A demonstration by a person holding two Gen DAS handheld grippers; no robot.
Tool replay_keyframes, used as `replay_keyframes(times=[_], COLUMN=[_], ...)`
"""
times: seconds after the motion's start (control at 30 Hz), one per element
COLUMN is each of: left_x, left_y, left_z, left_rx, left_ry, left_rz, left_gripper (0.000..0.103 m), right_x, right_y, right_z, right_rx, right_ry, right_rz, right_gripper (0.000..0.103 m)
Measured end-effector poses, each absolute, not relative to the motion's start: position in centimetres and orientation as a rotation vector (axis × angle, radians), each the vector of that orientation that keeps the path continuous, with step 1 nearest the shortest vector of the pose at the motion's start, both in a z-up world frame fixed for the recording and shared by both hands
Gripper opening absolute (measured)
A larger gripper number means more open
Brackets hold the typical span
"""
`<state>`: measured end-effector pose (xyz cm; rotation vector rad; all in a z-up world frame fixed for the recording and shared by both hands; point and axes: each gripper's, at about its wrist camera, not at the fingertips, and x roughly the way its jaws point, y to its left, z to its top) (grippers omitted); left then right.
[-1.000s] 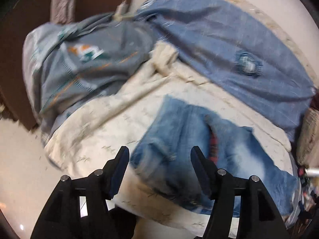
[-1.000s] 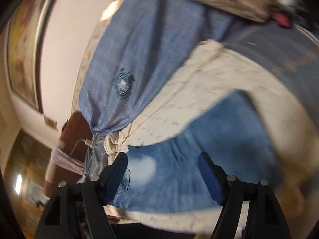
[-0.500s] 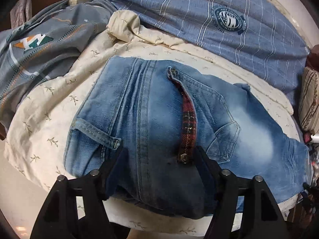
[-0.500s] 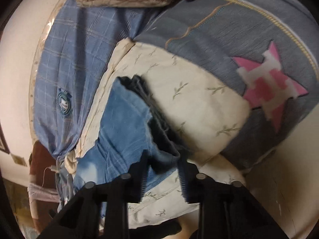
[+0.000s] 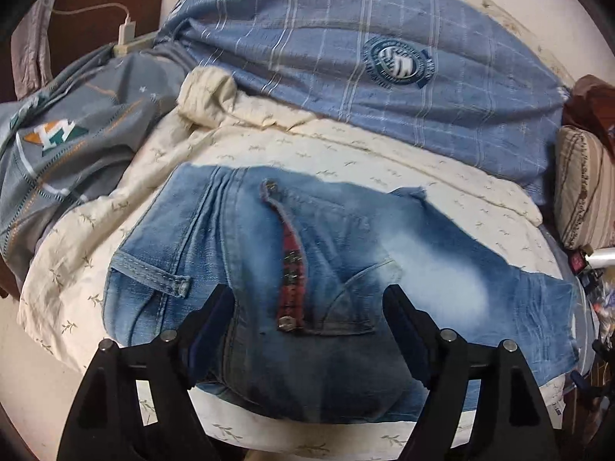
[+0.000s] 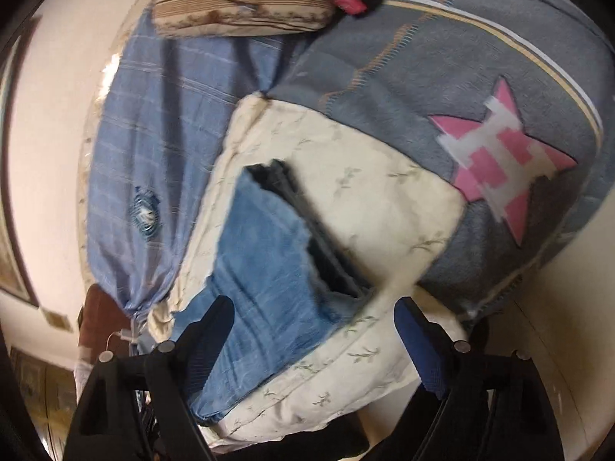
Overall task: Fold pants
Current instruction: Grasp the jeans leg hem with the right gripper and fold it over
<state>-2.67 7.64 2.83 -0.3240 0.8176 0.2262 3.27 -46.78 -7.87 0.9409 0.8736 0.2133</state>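
Note:
Faded blue jeans (image 5: 269,269) lie folded on a cream leaf-print cloth (image 5: 96,238) on the bed, with a red plaid pocket trim showing. My left gripper (image 5: 309,319) is open, its fingers over the waist end of the jeans. In the right wrist view the jeans' leg end (image 6: 265,253) lies on the same cream cloth (image 6: 384,207). My right gripper (image 6: 313,330) is open and empty just above that end.
A blue checked sheet (image 5: 384,96) covers the far side of the bed. A grey blanket (image 5: 77,126) lies left, and shows a pink star (image 6: 507,161) in the right wrist view. A striped pillow (image 5: 584,188) sits right. A charger (image 5: 127,30) lies at the top left.
My right gripper was shut on the jeans' leg end half a second ago and has opened and let go. My left gripper has drawn back slightly; the jeans lie still.

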Motion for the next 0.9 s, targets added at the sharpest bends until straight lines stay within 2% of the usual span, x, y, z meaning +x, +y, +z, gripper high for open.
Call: replay_keyframes(times=[0.13, 0.23, 0.37, 0.47, 0.53, 0.57, 0.63, 0.67, 0.7, 0.77, 0.83, 0.9], left_x=[-3.4, -3.4, -2.0, -0.5, 0.6, 1.0, 2.2, 2.9, 3.7, 5.1, 5.1, 5.2], left_y=[6.8, 5.3, 2.2, -1.6, -4.5, -5.9, -8.8, -10.0, -11.3, -12.5, -12.9, -12.7], left_z=[4.5, 5.4, 4.8, 3.5, 2.6, 2.2, 1.4, 0.8, -0.3, -2.5, -3.3, -3.3], left_rx=[-0.303, -0.281, -0.251, -0.217, -0.19, -0.162, -0.074, -0.034, 0.013, 0.092, 0.135, 0.121], left_ry=[0.751, 0.722, 0.763, 0.812, 0.844, 0.851, 0.861, 0.878, 0.919, 1.014, 0.978, 0.977], left_rz=[0.185, 0.149, 0.06, -0.037, -0.111, -0.134, -0.144, -0.155, -0.153, -0.107, -0.095, -0.101], left_gripper=[0.08, 0.08, 0.08, 0.08, 0.08, 0.08, 0.08, 0.08, 0.08, 0.081, 0.085, 0.086], right_x=[4.6, 6.3, 6.6, 7.2, 8.1, 8.3, 8.5, 8.6, 8.7, 8.8, 8.6, 8.3], right_y=[-46.2, -44.9, -44.1, -44.0, -43.9, -44.0, -43.1, -42.9, -42.8, -42.3, -41.8, -41.4], right_z=[-7.4, -8.5, -8.5, -8.7, -8.7, -8.7, -8.5, -8.3, -8.4, -8.0, -6.7, -5.2], right_rx=[0.819, 0.72, 0.604, 0.59, 0.614, 0.641, 0.566, 0.556, 0.554, 0.545, 0.52, 0.506], right_ry=[0.898, 0.989, 1.054, 1.107, 1.115, 1.113, 1.125, 1.128, 1.129, 1.124, 1.099, 1.068], right_rz=[0.233, 0.261, 0.229, 0.236, 0.245, 0.26, 0.26, 0.247, 0.239, 0.247, 0.245, 0.252], right_gripper=[0.082, 0.073, 0.038, 0.038, 0.045, 0.052, 0.053, 0.049, 0.032, 0.025, 0.024, 0.024])
